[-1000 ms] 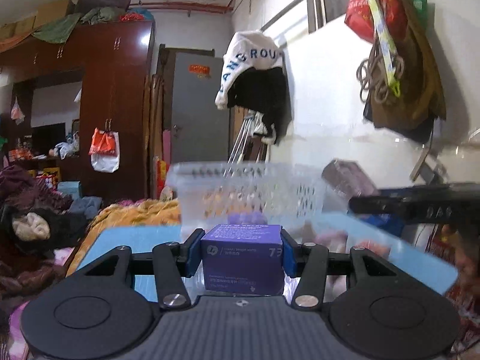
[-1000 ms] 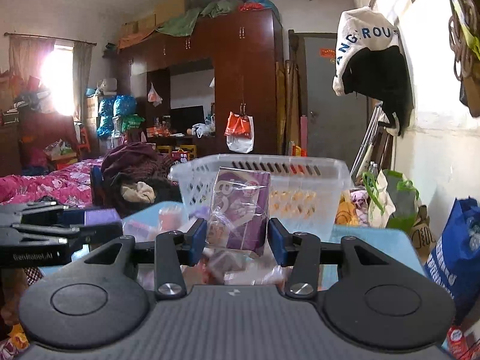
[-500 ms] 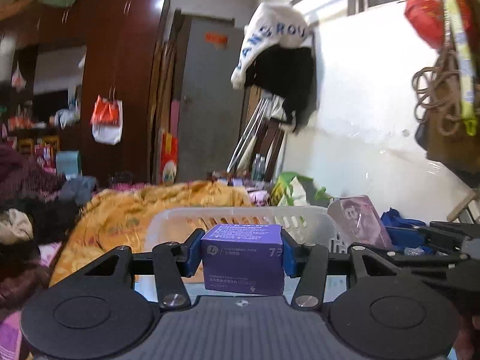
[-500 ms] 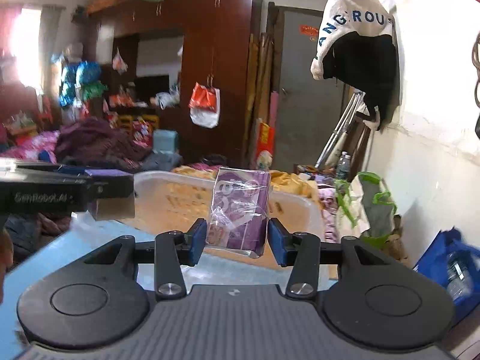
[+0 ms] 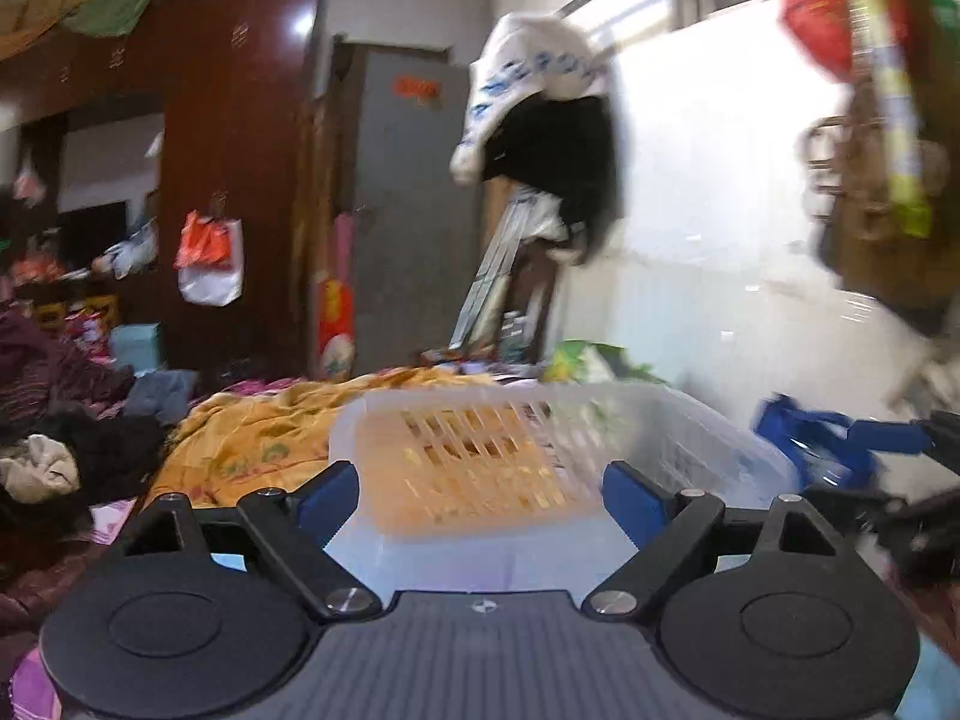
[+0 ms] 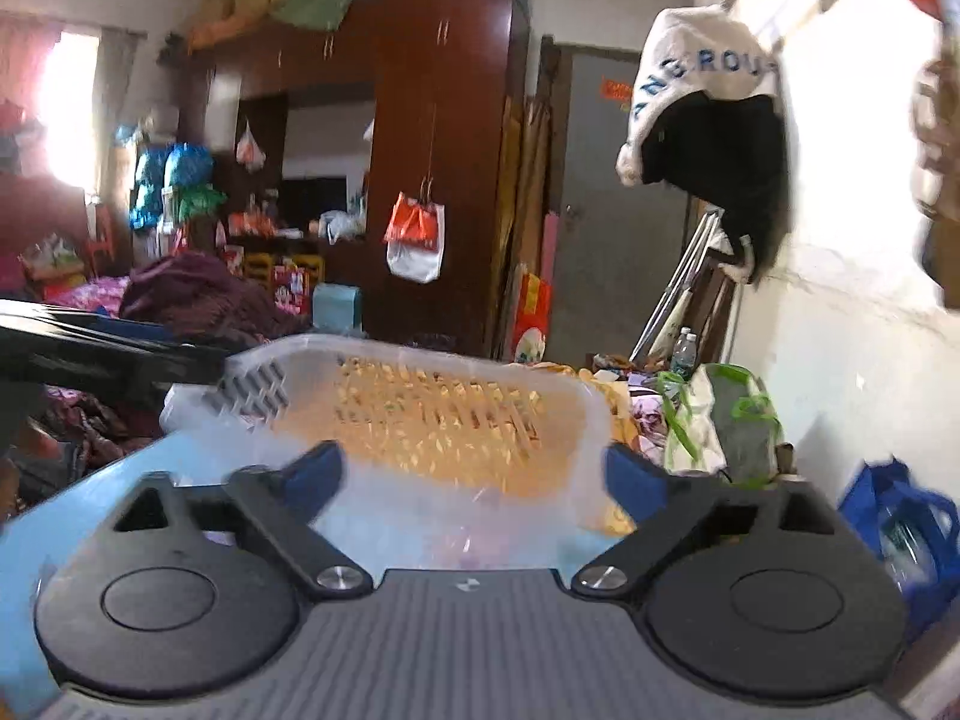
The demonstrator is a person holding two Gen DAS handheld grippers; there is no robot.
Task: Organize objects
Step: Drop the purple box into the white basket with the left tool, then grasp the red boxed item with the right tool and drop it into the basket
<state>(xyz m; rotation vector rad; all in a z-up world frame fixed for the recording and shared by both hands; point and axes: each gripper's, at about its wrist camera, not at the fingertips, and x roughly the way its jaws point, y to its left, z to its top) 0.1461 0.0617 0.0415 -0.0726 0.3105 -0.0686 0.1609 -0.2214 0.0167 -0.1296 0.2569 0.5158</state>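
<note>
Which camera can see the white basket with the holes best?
The right wrist view. There the white basket shows its whole far rim, both corners and its slotted wall, above the blue table. In the left wrist view the basket is blurrier and its near part hides behind the gripper body.

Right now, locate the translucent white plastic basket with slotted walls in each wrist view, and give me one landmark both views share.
Left wrist view: the translucent white plastic basket sits at lower centre, just beyond the open jaws, leaning right of middle.
Right wrist view: the basket sits at lower centre, stretching left of middle behind the open jaws.
Shared landmark: the white-and-black garment with blue lettering hanging on the wall, upper right in both.
</note>
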